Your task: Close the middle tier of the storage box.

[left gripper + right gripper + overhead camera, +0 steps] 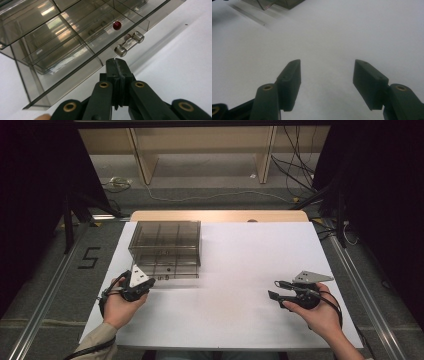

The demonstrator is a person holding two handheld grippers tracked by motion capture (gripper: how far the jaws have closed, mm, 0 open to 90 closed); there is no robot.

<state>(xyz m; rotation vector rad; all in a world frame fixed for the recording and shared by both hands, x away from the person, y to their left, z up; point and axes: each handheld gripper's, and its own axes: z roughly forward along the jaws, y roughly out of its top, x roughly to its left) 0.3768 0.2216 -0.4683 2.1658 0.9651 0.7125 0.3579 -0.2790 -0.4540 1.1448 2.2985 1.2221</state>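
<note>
The left gripper [146, 283] was held with jaws pressed together on nothing, just before the clear handle [129, 43] of a smoky plastic drawer box [166, 249]. A red ball [117, 25] was seen in one compartment. Well apart, the right gripper [274, 289] was held wide above the white table [240, 265].

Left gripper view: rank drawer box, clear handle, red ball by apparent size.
1. Drawer box, by far the largest; it runs past the picture's edges.
2. Clear handle on the drawer front.
3. Red ball, smallest. It sits farther from the camera than the handle, so the gap in true size is unsure.
</note>
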